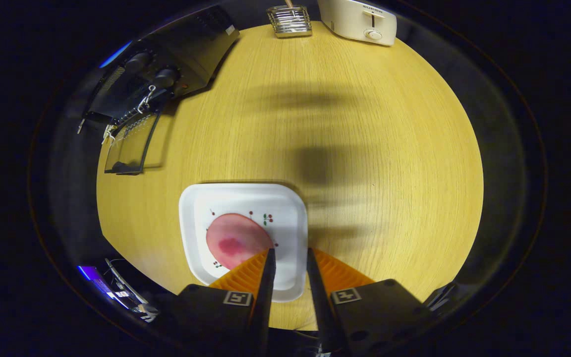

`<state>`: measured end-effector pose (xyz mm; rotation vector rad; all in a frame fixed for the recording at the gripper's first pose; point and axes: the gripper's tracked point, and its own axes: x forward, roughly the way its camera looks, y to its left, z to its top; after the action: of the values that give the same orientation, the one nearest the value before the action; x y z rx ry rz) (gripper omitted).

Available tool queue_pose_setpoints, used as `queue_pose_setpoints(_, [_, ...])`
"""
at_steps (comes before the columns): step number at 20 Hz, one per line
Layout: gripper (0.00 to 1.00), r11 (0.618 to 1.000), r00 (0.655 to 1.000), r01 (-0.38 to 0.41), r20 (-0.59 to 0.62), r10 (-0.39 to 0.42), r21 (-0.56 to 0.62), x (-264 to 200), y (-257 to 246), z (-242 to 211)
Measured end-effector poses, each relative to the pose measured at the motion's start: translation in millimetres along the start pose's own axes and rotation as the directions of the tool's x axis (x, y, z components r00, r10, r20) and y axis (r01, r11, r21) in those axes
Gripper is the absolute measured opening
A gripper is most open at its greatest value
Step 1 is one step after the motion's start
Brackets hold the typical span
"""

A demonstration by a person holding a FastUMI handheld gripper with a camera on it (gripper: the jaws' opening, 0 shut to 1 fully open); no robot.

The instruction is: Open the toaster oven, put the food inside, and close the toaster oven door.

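Claw: the claw [289, 252] hangs over the near part of the desk, its 2 fingers [267, 277] parted by a narrow gap with nothing between them; it has hold of nothing.
Food: a round pink slice [236, 241] with a darker red patch lies flat on the plate, just ahead of the left fingertip, which overlaps its near edge in this view; whether they touch cannot be told.
Plate: a white square plate [243, 198] with rounded corners and small red-and-green sprigs printed on it sits on the desk under and just ahead of the fingertips.
Toaster oven: the black toaster oven [166, 69] stands well beyond the plate, off to the left, at the desk's far left edge; 2 dark knobs show on its front.
Oven door: the glass door [129, 146] is dropped open toward the desk, a wire rack visible at its hinge.
Desk: pale wood grain [365, 148], with soft shadows across its middle.
Far edge: a white pop-up toaster [360, 20] and beside it a small metal rack [289, 22].
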<state>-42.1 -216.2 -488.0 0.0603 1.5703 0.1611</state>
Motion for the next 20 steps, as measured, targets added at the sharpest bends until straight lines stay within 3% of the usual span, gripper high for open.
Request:
queue_pose_setpoints(1, [0.17,1.000,1.000,-0.028,-0.013,0.028,-0.006,-1,1,-5])
queue_pose_setpoints(2, [0.12,0.998,0.998,-0.058,-0.026,0.057,-0.017,5,1,-8])
queue_pose_setpoints(3, [0.13,0.996,0.996,-0.085,-0.019,0.086,0.010,-6,1,-7])
queue_pose_setpoints(4, [0.06,0.994,0.994,-0.105,-0.013,0.106,0.020,1,-1,-9])
queue_pose_setpoints(8, [0.06,0.969,0.974,-0.227,0.027,0.226,0.093,-1,5,-11])
queue_pose_setpoints(12, [0.05,0.890,0.928,-0.373,0.102,0.359,0.262,-15,11,-12])
queue_pose_setpoints(20, [0.06,0.750,0.859,-0.512,0.254,0.444,0.420,-50,30,-13])
